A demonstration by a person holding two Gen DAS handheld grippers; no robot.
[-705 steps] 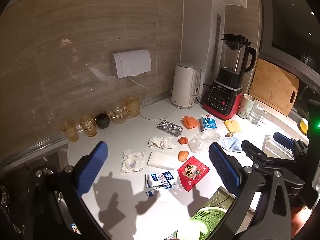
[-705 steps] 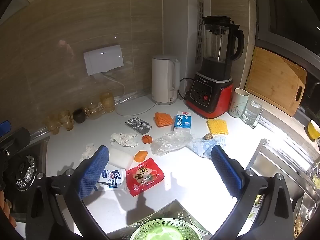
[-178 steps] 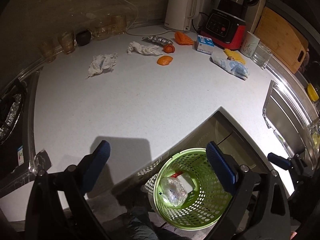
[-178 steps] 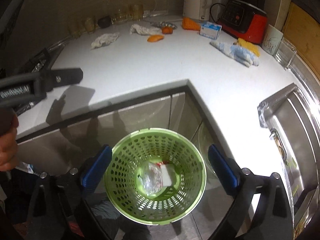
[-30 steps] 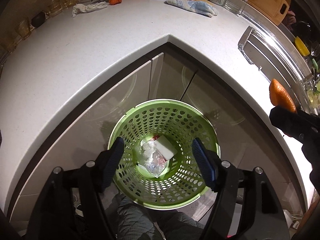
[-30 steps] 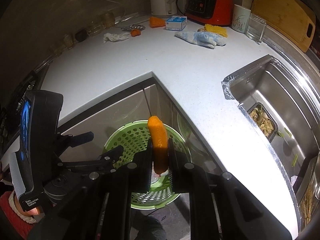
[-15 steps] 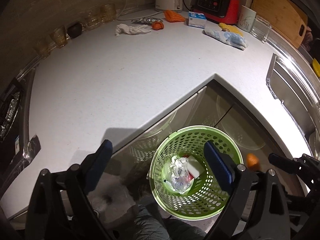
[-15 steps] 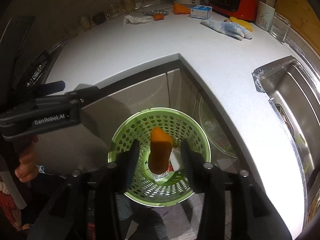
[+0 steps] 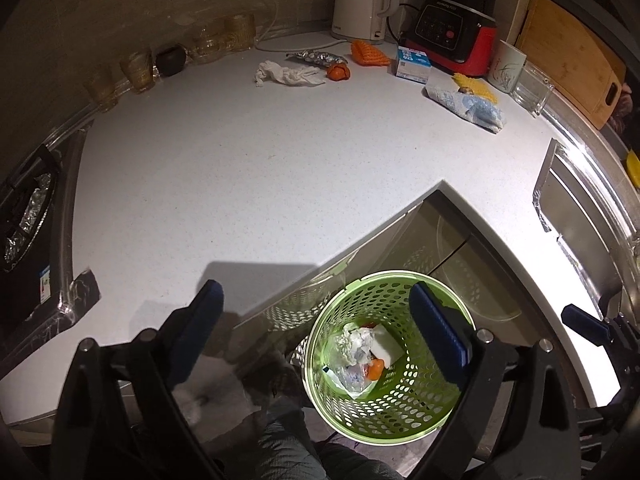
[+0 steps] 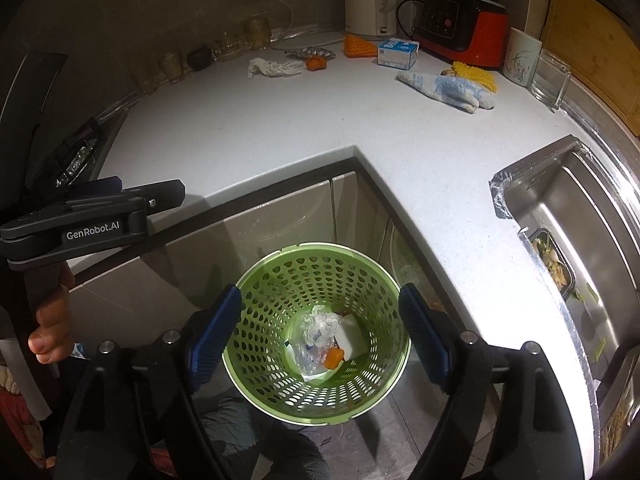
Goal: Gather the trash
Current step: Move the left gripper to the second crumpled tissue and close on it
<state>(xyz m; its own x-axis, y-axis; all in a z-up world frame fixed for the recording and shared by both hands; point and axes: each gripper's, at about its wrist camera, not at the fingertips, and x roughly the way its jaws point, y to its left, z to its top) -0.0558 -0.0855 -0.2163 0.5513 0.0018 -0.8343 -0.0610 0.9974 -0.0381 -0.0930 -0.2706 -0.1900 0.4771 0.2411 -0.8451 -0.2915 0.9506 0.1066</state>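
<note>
1. Jaws: right gripper (image 10: 320, 334) wide open, empty, above green basket (image 10: 256, 280). Left gripper (image 9: 316, 336) also wide open, empty.
2. Change: orange peel (image 10: 333, 357), held 1 s ago, now lies in basket w/ wrappers. Drop done.
3. Remaining on table (image 9: 240, 160): tissue (image 9: 286, 75), peel bits, carton (image 9: 413, 65).
4. Basket contents jumbled; hard to ID.

Right gripper (image 10: 320, 334) wide open, empty, directly above green basket (image 10: 256, 280); orange peel (image 10: 333, 358) below among wrappers; left gripper (image 10: 96, 210) far left.
</note>
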